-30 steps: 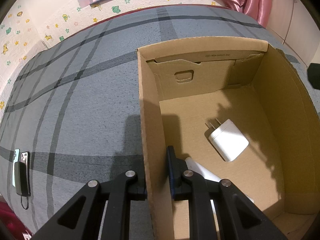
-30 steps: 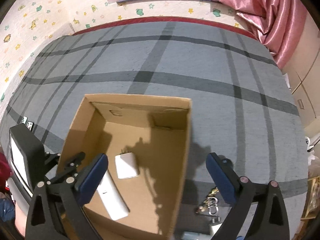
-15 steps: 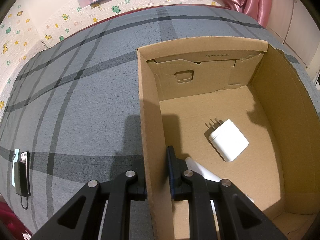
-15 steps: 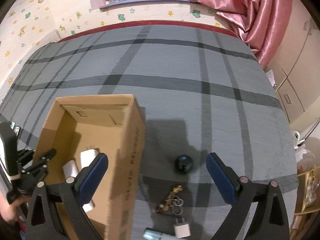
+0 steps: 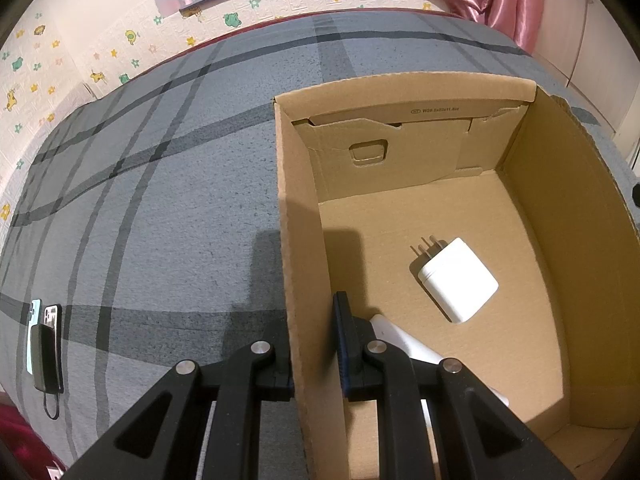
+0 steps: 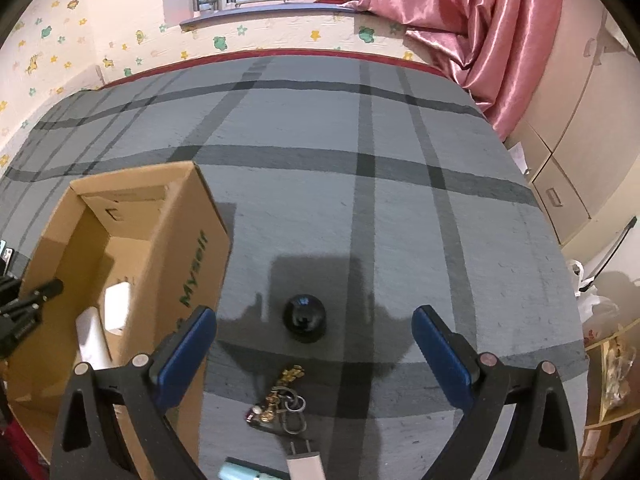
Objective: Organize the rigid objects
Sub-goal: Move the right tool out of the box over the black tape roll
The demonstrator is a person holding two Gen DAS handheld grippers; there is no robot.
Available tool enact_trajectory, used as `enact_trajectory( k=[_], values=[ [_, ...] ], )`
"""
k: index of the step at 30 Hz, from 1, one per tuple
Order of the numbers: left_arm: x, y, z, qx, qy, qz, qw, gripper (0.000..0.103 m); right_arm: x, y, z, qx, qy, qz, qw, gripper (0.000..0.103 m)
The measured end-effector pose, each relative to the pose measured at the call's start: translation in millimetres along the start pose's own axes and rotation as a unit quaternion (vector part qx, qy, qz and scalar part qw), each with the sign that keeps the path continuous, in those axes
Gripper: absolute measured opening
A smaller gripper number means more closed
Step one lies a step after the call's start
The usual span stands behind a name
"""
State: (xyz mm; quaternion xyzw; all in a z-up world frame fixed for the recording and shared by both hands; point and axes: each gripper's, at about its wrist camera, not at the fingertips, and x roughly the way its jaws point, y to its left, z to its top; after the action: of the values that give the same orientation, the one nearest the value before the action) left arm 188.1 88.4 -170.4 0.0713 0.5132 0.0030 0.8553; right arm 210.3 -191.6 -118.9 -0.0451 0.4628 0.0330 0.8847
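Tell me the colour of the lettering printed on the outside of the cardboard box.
Green lettering on the cardboard box, clearest in the right wrist view.

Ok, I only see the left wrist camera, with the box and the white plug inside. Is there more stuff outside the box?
Observer: Yes, a black ball sits on the grey cover, right of the cardboard box.
Operator: Is the other grabber holding it?
Observer: No, the right gripper is open and empty, with the ball ahead of it.
Operator: Anything else?
Observer: A bunch of keys lies nearer the camera than the ball.
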Motion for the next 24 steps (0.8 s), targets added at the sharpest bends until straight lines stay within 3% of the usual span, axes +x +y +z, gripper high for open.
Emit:
enact_trajectory(
  k=[15, 24],
  values=[
    [-0.4, 0.3, 0.8, 0.000, 0.000, 0.000, 1.0000, 0.016, 23.6, -11.0, -38.8, 0.020, -0.005, 0.005, 1.000, 0.100],
    [0.1, -0.6, 0.1, 0.002, 0.000, 0.003, 1.0000, 0.016, 36.2, -10.4, -40.0, 0.036, -0.006, 0.013, 0.999, 0.100]
  ],
)
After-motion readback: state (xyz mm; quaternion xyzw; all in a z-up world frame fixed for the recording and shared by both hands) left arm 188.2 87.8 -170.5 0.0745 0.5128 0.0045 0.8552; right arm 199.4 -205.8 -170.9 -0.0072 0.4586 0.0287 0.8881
